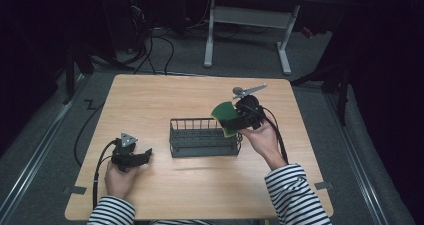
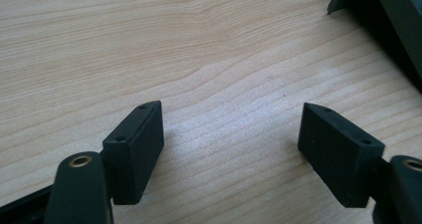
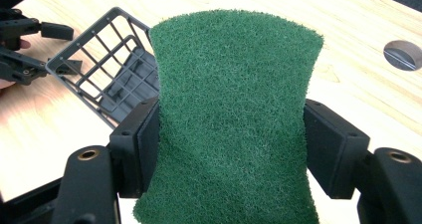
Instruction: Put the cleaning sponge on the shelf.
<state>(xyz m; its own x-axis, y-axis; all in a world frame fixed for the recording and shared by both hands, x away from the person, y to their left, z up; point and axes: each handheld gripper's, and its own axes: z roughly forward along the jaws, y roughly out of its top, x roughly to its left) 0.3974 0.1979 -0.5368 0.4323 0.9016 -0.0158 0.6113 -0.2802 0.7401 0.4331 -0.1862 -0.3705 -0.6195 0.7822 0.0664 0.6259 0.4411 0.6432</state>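
Observation:
A green scouring sponge (image 3: 234, 119) with a yellow underside is pinched at its waist by my right gripper (image 3: 231, 149), which is shut on it. In the high view the sponge (image 1: 224, 116) hangs above the right end of a dark wire basket (image 1: 204, 137) at the table's middle, with the right gripper (image 1: 240, 120) tilted toward the basket. The basket (image 3: 107, 72) lies below and left of the sponge in the right gripper view. My left gripper (image 1: 145, 156) rests low at the front left, left of the basket, open with bare wood between its fingers (image 2: 134, 149).
The wooden table (image 1: 150, 100) has a round cable hole (image 3: 403, 55) near its far right side. A basket corner (image 2: 378, 15) stands at the upper right of the left gripper view. Cables trail from both grippers toward the person. A desk frame (image 1: 250, 25) stands beyond the table.

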